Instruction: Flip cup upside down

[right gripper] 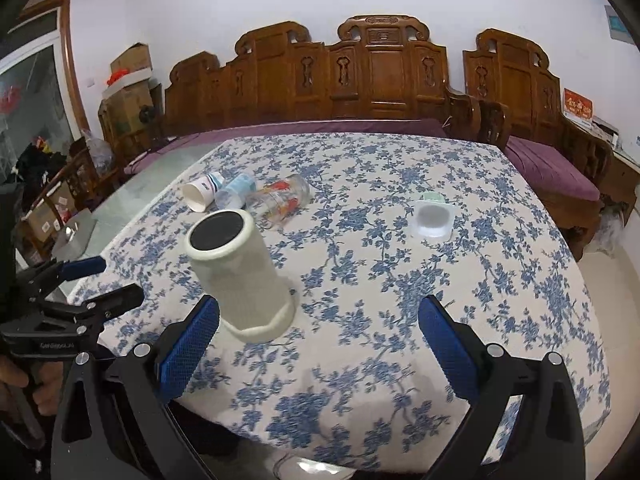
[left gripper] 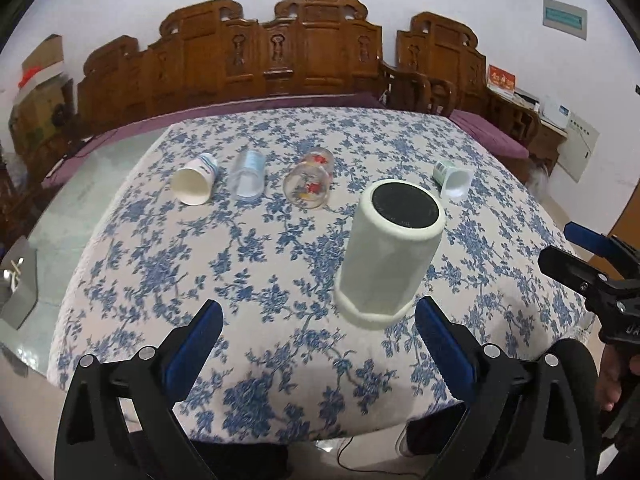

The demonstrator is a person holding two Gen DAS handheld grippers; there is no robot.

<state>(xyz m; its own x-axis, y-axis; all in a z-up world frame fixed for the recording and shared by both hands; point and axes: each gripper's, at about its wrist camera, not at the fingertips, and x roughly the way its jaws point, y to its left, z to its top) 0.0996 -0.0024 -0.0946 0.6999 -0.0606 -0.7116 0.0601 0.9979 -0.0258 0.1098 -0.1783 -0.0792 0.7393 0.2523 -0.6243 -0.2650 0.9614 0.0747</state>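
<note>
A tall pale green cup [left gripper: 390, 252] stands upside down on the floral tablecloth [left gripper: 256, 280], its dark base facing up. It also shows in the right wrist view [right gripper: 240, 272]. My left gripper [left gripper: 318, 320] is open and empty, just short of the cup, with the cup ahead and toward its right finger. My right gripper [right gripper: 318, 320] is open and empty; the cup stands close beside its left finger [right gripper: 188, 344]. Each gripper shows at the edge of the other's view: the right gripper [left gripper: 568, 252] and the left gripper [right gripper: 116, 282].
Further back lie a white paper cup [left gripper: 195, 179], a clear plastic cup [left gripper: 248, 175], a printed glass [left gripper: 310, 179] and a small green-and-clear cup [left gripper: 454, 178], all on their sides. A carved wooden bench [left gripper: 280, 56] stands behind the table. The near table edge is close below both grippers.
</note>
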